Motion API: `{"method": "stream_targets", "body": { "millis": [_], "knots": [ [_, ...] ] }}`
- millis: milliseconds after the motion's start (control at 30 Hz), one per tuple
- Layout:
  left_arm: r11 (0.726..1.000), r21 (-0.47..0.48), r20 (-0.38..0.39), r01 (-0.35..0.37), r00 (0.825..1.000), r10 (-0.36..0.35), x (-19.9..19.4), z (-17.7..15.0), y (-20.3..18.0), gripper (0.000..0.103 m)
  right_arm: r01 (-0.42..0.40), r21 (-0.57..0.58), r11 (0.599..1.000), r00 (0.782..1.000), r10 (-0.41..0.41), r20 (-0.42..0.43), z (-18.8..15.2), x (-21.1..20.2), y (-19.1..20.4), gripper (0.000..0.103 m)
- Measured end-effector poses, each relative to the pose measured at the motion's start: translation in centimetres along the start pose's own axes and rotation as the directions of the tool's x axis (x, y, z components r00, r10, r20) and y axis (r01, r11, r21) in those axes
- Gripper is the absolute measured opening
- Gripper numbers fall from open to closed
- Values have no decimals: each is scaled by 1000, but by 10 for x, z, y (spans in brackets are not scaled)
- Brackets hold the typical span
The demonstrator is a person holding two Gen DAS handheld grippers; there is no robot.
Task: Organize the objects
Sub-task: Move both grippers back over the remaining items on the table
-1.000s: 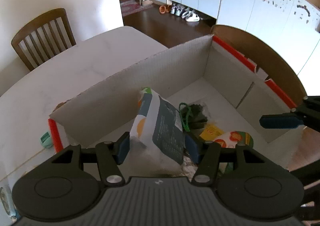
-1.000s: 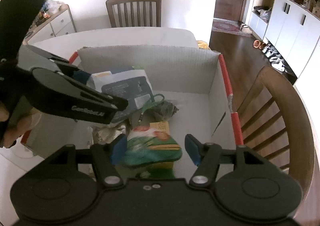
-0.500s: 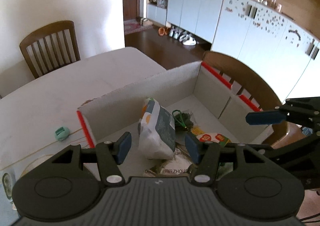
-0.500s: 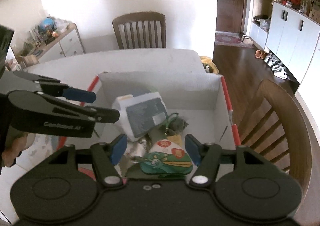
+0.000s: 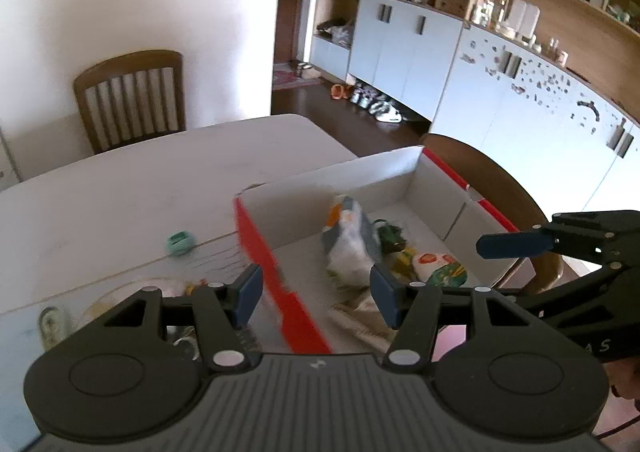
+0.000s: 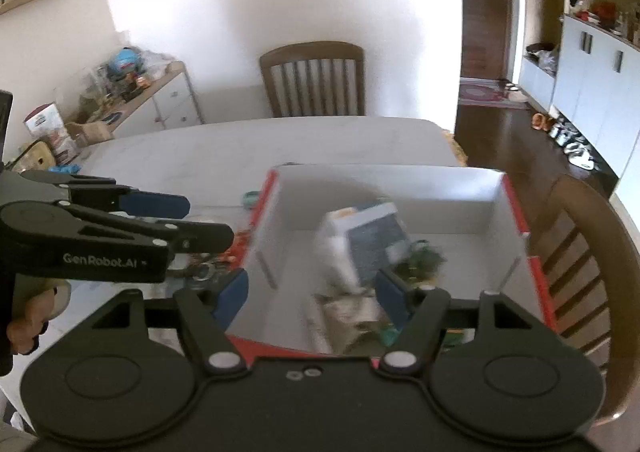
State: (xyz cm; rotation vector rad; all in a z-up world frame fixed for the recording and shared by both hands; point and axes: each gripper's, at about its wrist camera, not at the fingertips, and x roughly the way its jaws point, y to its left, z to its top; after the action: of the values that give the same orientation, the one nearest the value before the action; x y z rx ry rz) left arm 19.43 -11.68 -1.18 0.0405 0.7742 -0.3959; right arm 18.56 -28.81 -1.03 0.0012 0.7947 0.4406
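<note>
A cardboard box [image 5: 340,179] with red-taped edges stands on the white table [image 5: 120,191]. Inside it lean a white and grey bag [image 5: 352,240], a green corded item [image 5: 390,238] and a tomato-print snack packet [image 5: 436,268]. My left gripper [image 5: 316,296] hovers open above the box's near red edge, nothing between its pads. My right gripper [image 6: 311,294] hangs above the box [image 6: 380,187] and the bag [image 6: 360,244]; its jaws are opening with nothing held. The left gripper [image 6: 208,221] shows at the left of the right wrist view.
A small mint-green object [image 5: 181,243] lies on the table left of the box. Glassware and clutter [image 5: 184,340] sit near the table's front left. Wooden chairs stand at the far side [image 5: 128,99] and beside the box [image 6: 580,252]. A sideboard [image 6: 152,107] lines the left wall.
Both grippers have risen and drawn back out of the box. The white and grey bag and the snack packet stay inside, now farther away. The left view has swung toward the table.
</note>
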Motion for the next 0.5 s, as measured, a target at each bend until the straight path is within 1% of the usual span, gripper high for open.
{"method": "stream_targets", "body": {
  "millis": [133, 200, 233, 500],
  "knots": [
    [1000, -4, 22, -30, 999, 30, -19, -10, 19, 58, -25, -10, 1000, 1000, 25, 0, 3, 5, 27, 72],
    [999, -12, 28, -46, 999, 47, -28, -15, 31, 62, -31, -16, 999, 1000, 31, 3, 4, 8, 40, 76],
    [999, -19, 29, -51, 998, 52, -31, -18, 36, 65, -37, -16, 999, 999, 37, 4, 4, 9, 46, 78],
    [997, -50, 16, -63, 998, 64, -47, -36, 78, 65, -49, -24, 999, 999, 48, -7, 6, 24, 88, 79]
  ]
}}
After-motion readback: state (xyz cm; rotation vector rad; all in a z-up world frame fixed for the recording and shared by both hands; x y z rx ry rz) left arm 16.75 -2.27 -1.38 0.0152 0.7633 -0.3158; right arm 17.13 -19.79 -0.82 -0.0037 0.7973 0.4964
